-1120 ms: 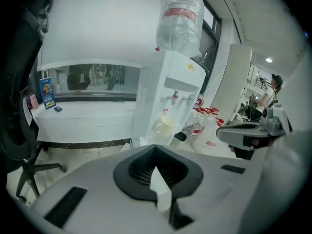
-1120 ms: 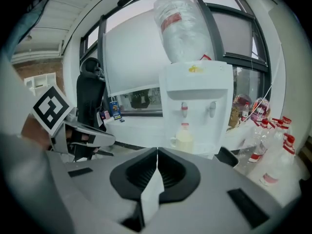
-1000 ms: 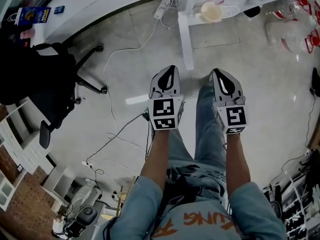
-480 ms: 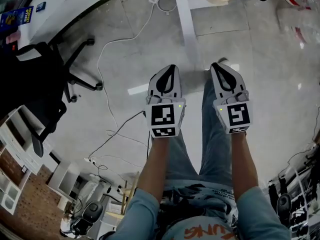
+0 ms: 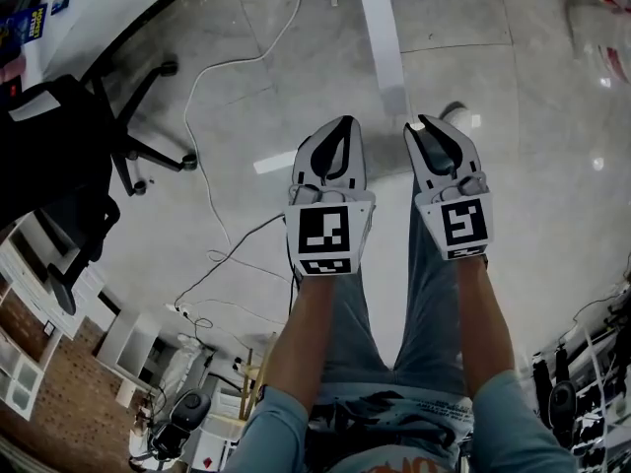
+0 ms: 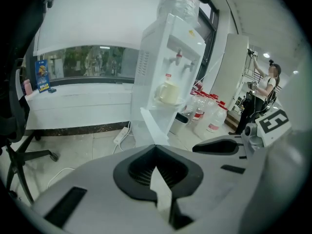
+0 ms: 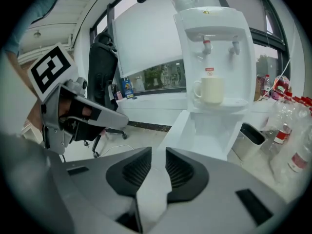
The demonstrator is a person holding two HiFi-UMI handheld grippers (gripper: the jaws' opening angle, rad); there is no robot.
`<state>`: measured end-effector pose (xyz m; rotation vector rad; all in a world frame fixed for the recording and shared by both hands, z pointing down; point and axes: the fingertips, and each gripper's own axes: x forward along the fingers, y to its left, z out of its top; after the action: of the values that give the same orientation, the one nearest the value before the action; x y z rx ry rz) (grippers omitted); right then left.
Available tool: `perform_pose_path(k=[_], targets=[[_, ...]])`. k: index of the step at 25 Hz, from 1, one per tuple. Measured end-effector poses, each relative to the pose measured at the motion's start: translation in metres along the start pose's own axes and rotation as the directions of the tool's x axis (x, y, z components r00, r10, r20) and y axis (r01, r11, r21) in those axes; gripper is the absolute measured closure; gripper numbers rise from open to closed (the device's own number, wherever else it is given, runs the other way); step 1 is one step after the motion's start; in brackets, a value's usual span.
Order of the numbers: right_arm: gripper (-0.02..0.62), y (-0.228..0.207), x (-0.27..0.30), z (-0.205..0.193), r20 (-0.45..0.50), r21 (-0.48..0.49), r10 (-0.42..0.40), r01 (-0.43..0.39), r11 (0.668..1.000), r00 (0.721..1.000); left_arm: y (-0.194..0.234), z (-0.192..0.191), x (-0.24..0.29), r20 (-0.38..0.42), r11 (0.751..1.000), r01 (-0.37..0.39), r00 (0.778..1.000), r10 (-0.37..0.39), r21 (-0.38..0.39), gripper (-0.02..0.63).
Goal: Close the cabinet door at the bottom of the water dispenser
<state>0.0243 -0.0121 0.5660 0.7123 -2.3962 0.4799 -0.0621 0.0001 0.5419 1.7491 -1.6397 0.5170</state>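
Cabinet door (image 7: 178,130) stands open at the foot of the water dispenser (image 7: 214,57), swung out toward both tools, free edge upright. Right gripper (image 7: 158,154) faces that edge straight on, apart from it, jaws opening with nothing between them. Left gripper (image 6: 156,146) sits further from the dispenser's front, jaws together, empty.

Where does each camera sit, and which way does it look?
Head view: on the person's head, looking down at the floor; shows both forearms, legs, left tool, right tool.
Left gripper view: on the left tool, facing the water dispenser; its jaws shut.
Right gripper view: on the right tool, facing the water dispenser; its empty jaws are opening.
Shared: both gripper views see the mug and open cabinet door.
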Motion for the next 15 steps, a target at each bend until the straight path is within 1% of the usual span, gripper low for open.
perform_pose_path(k=[2,5,9,15], targets=[[0.481,0.003,0.009,-0.012,-0.016,-0.004,0.001,-0.001,1.0,1.0,0.003,-0.005,0.004,-0.004,1.0,0.002,1.0,-0.002,0.006,0.598],[0.445,0.002,0.021,-0.028,-0.035,0.002,-0.014,0.014,1.0,0.999,0.006,-0.012,0.009,-0.015,1.0,0.007,1.0,-0.007,0.016,0.598],[0.42,0.001,0.036,-0.045,-0.05,0.008,-0.023,0.023,1.0,0.998,0.007,-0.019,0.017,-0.019,1.0,0.011,1.0,-0.011,0.018,0.598],[0.407,0.003,0.05,-0.053,-0.046,0.015,-0.021,0.022,1.0,0.999,0.005,-0.031,0.03,-0.033,1.0,-0.002,0.999,0.002,0.006,0.598]])
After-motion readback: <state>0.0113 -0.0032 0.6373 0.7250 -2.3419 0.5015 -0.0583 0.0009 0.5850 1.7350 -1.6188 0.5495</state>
